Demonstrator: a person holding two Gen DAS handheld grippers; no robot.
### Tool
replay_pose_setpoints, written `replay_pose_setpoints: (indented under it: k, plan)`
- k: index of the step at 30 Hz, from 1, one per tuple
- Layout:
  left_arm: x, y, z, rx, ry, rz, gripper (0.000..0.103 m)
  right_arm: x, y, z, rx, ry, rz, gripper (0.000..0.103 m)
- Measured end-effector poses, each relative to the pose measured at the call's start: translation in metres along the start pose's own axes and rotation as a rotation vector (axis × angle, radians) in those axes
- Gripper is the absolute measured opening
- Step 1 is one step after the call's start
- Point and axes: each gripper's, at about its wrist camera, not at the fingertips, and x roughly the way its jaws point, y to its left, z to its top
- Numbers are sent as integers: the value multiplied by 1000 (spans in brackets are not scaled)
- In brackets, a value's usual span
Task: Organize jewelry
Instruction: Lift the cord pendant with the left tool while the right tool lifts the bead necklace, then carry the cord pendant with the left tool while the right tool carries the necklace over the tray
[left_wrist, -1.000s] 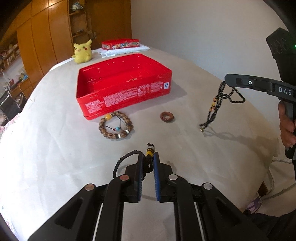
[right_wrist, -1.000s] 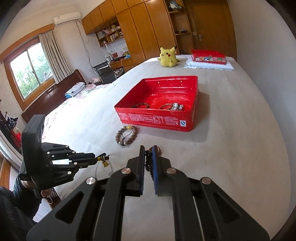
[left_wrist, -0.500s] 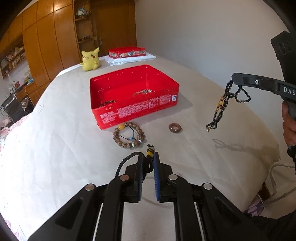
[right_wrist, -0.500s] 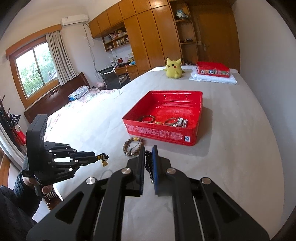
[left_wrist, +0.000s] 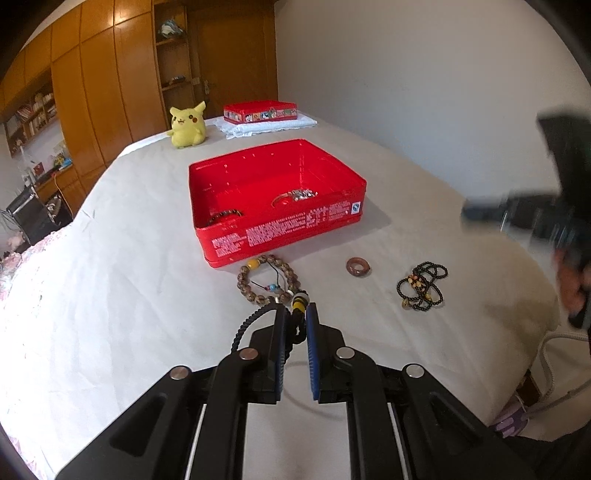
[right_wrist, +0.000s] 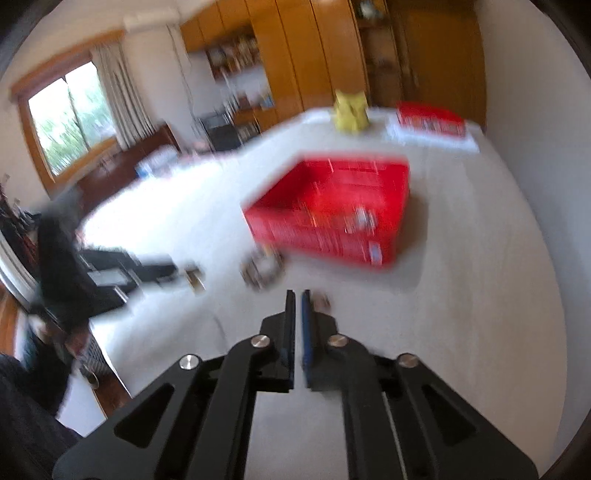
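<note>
Left wrist view. Left gripper (left_wrist: 295, 325) is clamped on a black cord (left_wrist: 245, 326) with a yellow bead (left_wrist: 300, 299) at its tip; the cord loops out to the left of the fingers, above the white sheet (left_wrist: 110, 295). Red tin (left_wrist: 277, 201) sits open further back on the sheet. Inside it: a dark bead bracelet (left_wrist: 225, 215) at the near left and a metal bangle (left_wrist: 293, 195) towards the right. Just in front of the tin lies a wooden bead bracelet (left_wrist: 267, 282), close to its near wall; contact cannot be told. To its right, apart, a small brown ring (left_wrist: 357, 266). Further right, a black bead necklace (left_wrist: 421, 286) lies heaped on the sheet, free of both grippers. Right gripper (left_wrist: 480, 212) appears blurred at the right edge, above and beyond the necklace, with a hand (left_wrist: 570, 284) below it. At the far end: a yellow plush (left_wrist: 186, 125) and a second red box (left_wrist: 260, 110) on a folded white cloth (left_wrist: 269, 127).

Right wrist view. Heavily blurred. Right gripper (right_wrist: 298, 295) has its jaws opening, a narrow gap showing, nothing between the pads. Tin (right_wrist: 332, 214) ahead, slightly right. Wooden bracelet (right_wrist: 262, 266) sits before its near left corner. A small dark smear by the right fingertip; not identifiable. Left gripper (right_wrist: 184, 271) is a blur at the left.
</note>
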Motion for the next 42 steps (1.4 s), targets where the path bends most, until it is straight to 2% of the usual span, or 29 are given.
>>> replay_pose_setpoints:
  k: [1, 2, 5, 9, 12, 13, 14, 16, 21, 27, 33, 42]
  plan:
    - [3, 0, -1, -3, 5, -5, 10, 12, -2, -10, 4, 42, -16, 51]
    - [5, 0, -2, -5, 10, -8, 10, 23, -4, -19, 18, 75, -43, 72]
    - [9, -3, -4, -2, 21, -12, 10, 46, -12, -38, 50, 108, -110, 76]
    - [10, -4, -3, 1, 23, -15, 10, 69, -20, -42, 56, 140, -134, 76]
    - [11, -4, -3, -2, 24, -14, 10, 90, -20, -47, 19, 197, -143, 66]
    - [12, -4, -3, -3, 25, -15, 10, 93, -18, -46, -4, 188, -160, 57]
    - [12, -3, -3, -5, 26, -15, 10, 93, -16, -46, -21, 184, -166, 36]
    - [13, -3, -3, -9, 27, -16, 10, 94, -17, -41, -17, 190, -128, 10]
    - [9, -2, -1, -6, 15, -15, 10, 83, -15, -33, -29, 162, -116, 8]
    - [5, 2, 5, -2, 0, -11, 10, 43, -7, -9, -13, 64, -72, 8]
    - [2, 5, 19, 13, -19, -10, 10, 0, -2, 31, -22, -44, -32, 8]
    - [6, 15, 55, 43, -50, 3, 10, -15, -7, 93, -44, -129, -7, 8]
